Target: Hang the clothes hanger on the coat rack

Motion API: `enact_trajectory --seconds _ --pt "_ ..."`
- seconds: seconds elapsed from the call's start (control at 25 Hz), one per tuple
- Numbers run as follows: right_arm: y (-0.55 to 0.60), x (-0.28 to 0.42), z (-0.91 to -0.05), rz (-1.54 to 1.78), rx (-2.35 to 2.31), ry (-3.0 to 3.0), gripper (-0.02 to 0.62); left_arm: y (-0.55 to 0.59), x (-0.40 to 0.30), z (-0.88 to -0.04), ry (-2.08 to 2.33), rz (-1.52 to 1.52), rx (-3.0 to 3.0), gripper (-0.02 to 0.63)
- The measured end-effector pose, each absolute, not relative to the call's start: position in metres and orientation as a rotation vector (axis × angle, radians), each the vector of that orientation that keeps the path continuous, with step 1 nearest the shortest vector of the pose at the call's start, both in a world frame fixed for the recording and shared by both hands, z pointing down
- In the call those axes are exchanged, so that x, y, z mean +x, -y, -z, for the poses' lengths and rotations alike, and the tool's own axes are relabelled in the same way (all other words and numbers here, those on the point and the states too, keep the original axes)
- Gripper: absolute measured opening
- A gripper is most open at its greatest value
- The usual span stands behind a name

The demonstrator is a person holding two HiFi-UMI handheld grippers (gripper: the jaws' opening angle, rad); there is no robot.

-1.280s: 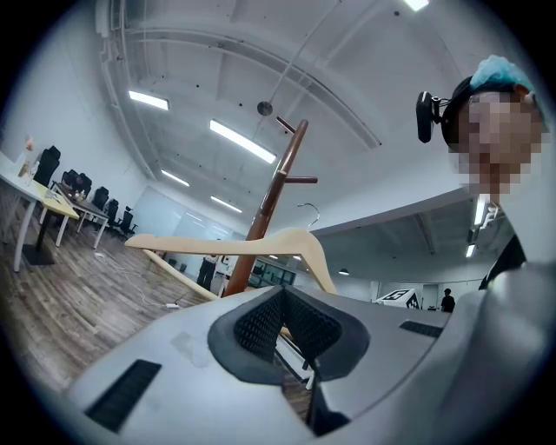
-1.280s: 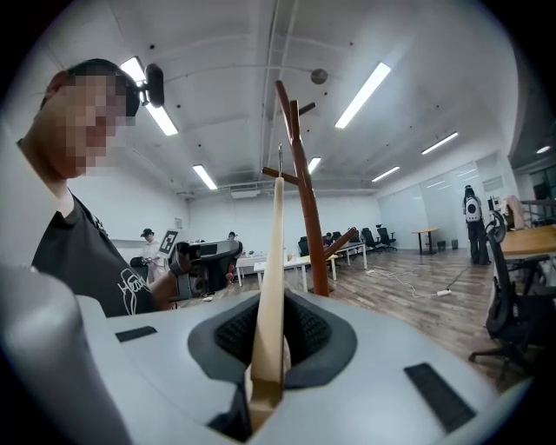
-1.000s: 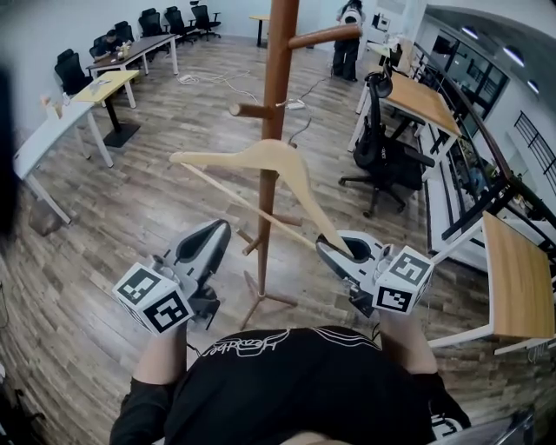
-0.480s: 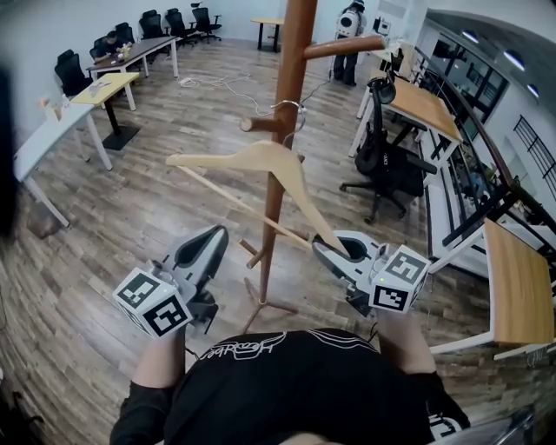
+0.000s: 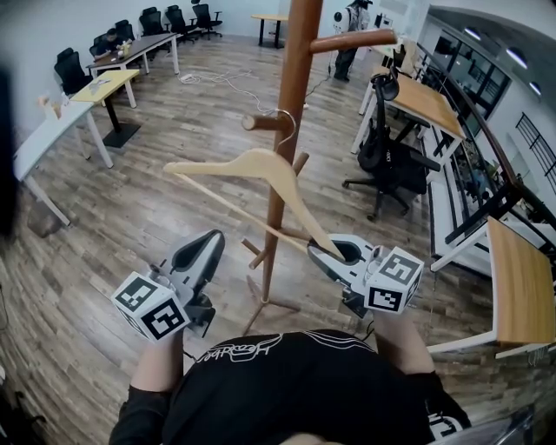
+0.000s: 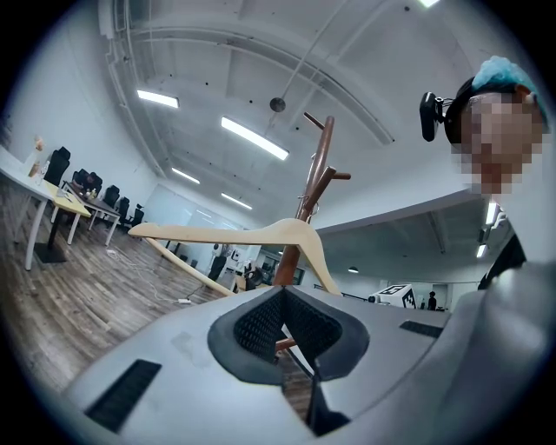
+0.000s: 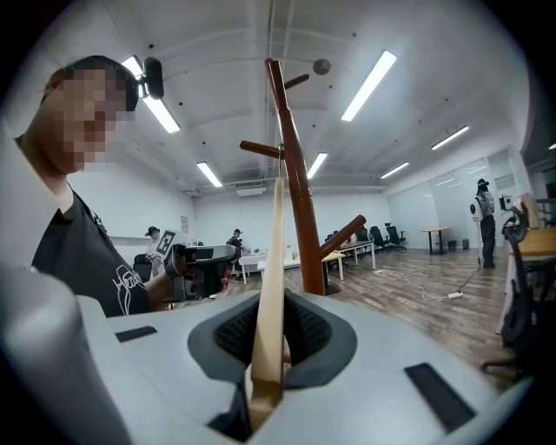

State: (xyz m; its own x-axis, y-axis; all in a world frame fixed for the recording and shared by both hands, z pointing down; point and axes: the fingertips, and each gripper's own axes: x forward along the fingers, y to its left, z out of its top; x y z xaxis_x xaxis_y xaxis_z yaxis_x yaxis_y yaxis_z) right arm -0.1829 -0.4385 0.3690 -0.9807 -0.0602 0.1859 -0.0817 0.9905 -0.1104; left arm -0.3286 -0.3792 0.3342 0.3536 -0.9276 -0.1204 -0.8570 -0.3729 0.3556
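Note:
A light wooden clothes hanger [image 5: 261, 165] is held up in front of the brown wooden coat rack [image 5: 294, 96]. Its metal hook [image 5: 283, 120] sits at the short peg [image 5: 259, 122] on the pole's left; I cannot tell whether it rests on it. My right gripper [image 5: 334, 252] is shut on the hanger's right end, and in the right gripper view the hanger [image 7: 274, 261] rises out of the right gripper [image 7: 271, 348]. My left gripper [image 5: 204, 248] hangs lower left, shut and empty. Beyond the left gripper [image 6: 282, 300] in its own view are the hanger [image 6: 261, 235] and the rack [image 6: 311, 182].
The rack's feet [image 5: 269, 304] stand on the wood floor just ahead of me. A black office chair [image 5: 382, 148] and a desk [image 5: 426, 100] are to the right, with another desk [image 5: 517, 287] nearer. Tables and chairs [image 5: 104, 78] line the left. A person [image 5: 349, 22] stands far back.
The hanger has shifted left and slightly down, and its hook has come from the pole's right side to the left peg. Both grippers sit a little lower.

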Motion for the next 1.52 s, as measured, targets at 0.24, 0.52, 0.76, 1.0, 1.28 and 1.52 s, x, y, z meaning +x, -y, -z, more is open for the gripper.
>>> enact_trajectory --seconds 0.24,0.52,0.76,1.0,1.28,1.52 --pt "0.44 -0.182 -0.375 -0.185 0.119 2.95 0.063 0.374 -0.33 -0.338 1.617 0.434 2.358 0.008" --pt "0.447 -0.177 -0.377 -0.171 0.194 2.956 0.063 0.366 -0.334 -0.346 1.635 0.443 2.326 0.008" --pt "0.447 -0.175 -0.373 -0.194 0.207 2.994 0.074 0.359 -0.337 -0.356 1.634 0.448 2.297 0.008" --pt "0.456 -0.153 -0.368 -0.226 0.33 3.016 0.226 0.344 -0.326 -0.36 1.649 0.465 2.267 0.008" --pt "0.447 -0.08 -0.366 -0.289 0.556 3.052 0.249 0.315 -0.281 -0.359 1.639 0.458 2.271 0.008" --pt "0.384 -0.02 -0.357 -0.322 0.522 3.095 0.249 0.279 -0.214 -0.36 1.578 0.41 2.3 0.008"
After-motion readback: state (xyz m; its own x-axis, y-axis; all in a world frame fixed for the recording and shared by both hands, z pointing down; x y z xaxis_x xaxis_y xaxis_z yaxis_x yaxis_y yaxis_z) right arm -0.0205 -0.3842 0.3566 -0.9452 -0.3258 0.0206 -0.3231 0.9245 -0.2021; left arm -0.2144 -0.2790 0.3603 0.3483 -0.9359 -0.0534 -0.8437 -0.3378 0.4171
